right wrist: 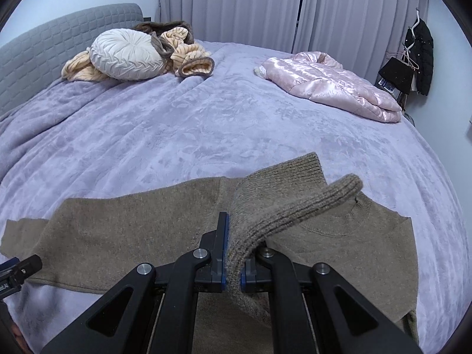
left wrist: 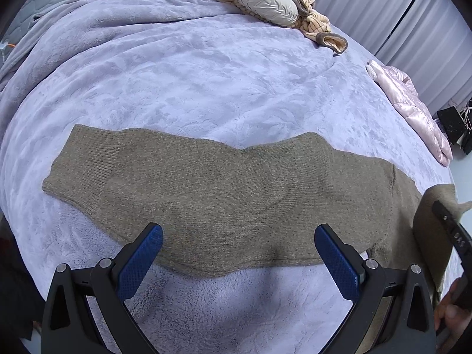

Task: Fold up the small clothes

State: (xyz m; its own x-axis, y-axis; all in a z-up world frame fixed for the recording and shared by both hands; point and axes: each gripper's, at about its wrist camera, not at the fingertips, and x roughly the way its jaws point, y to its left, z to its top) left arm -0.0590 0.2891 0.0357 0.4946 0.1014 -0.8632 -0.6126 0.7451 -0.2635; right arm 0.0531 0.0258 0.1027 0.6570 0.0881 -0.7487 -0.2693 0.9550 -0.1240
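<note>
A brown knit sweater lies spread flat on the lilac blanket, one sleeve stretched out to the left. My left gripper hovers open over the sweater's near edge, its blue pads wide apart with nothing between them. In the right wrist view my right gripper is shut on the ribbed cuff of the other sleeve, which is lifted and curls over the sweater's body near the collar. The cloth hides its right finger's tip. At the right edge of the left wrist view are the raised sleeve and part of the right gripper.
Near the grey headboard, a round cream cushion rests on a striped beige garment. A folded pink shiny jacket lies at the far right of the bed. Curtains hang behind; dark clothes hang on the right wall.
</note>
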